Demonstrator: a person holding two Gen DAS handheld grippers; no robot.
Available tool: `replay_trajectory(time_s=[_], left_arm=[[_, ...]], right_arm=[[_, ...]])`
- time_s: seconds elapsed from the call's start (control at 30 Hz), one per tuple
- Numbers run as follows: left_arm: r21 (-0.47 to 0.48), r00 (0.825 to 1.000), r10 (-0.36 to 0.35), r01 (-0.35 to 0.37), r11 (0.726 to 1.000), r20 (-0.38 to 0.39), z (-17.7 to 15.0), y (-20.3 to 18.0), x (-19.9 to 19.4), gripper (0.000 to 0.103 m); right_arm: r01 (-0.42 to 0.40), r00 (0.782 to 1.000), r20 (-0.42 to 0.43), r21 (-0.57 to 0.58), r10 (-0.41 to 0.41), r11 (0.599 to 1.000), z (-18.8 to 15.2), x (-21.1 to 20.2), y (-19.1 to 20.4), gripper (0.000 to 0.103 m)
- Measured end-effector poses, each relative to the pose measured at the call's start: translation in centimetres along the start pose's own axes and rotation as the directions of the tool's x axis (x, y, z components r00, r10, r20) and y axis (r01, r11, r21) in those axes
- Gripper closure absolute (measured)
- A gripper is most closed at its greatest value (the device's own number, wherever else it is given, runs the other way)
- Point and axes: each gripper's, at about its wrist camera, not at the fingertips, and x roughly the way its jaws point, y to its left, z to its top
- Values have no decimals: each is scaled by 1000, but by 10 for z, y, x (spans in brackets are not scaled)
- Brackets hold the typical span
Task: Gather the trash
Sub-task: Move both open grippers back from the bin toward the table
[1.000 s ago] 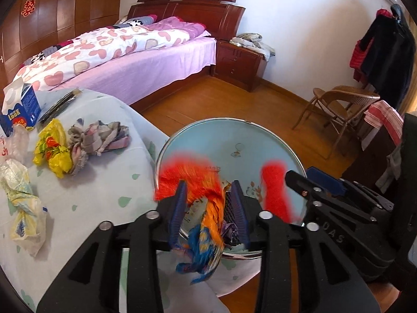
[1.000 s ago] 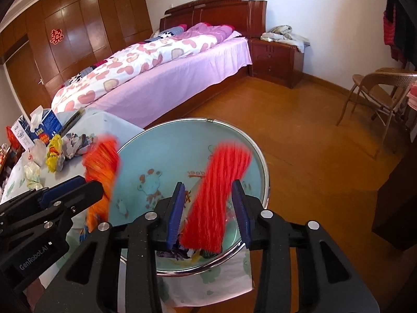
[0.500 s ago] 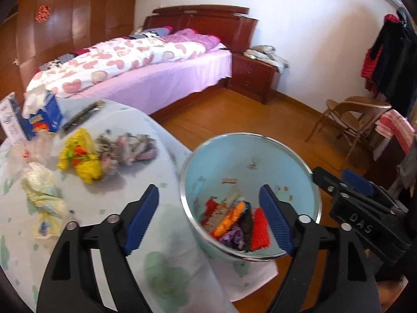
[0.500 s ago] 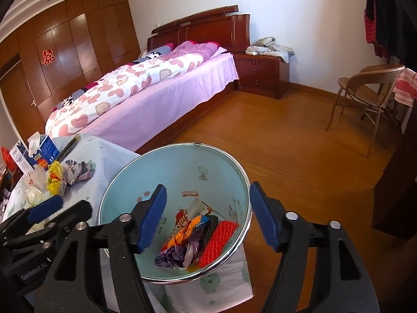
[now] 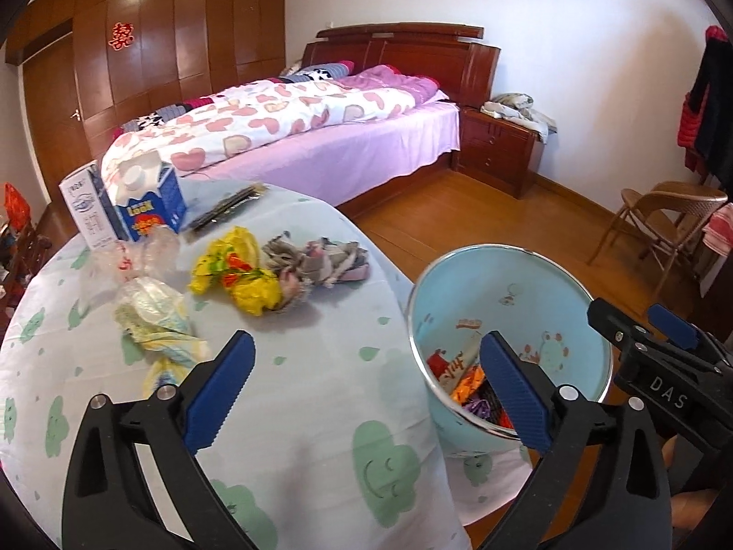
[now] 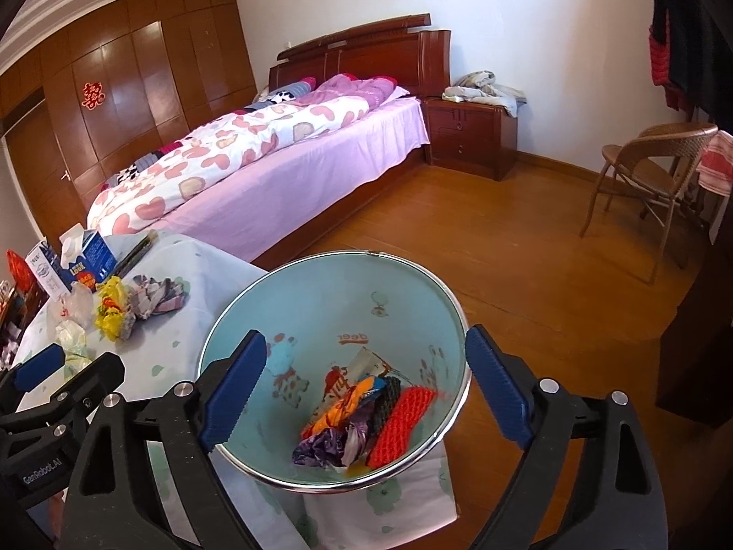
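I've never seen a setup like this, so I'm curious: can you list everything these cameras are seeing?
Bin: one, pale blue, beside the table.
Trash in bin: several wrappers, orange, purple, red, at the bottom.
Table: one, pale cloth with green prints.
Yellow wrapper: one, on the table.
Grey crumpled scrap: one, beside it.
Clear bags: a few, table's left.
Cartons: two, blue and white, table's far edge.
Bed: one, pink bedding.
Nightstand: one, dark wood.
Chair: one, brown.
Left gripper: open, empty.
Right gripper: open, over the bin.
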Motion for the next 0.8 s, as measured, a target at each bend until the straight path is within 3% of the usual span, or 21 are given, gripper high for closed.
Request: replay_trajectory(time_s=[0.3,0.8], left_arm=[[-20,999,54,-54,998,-1,-7,18,-8,6],[-48,991,136,-135,990,4,-25,49,-19,6]], right_arm=[[42,994,102,0,-41,999,-10,-10,16,13],[37,997,65,-78,-32,996,-11,-15,35,13]])
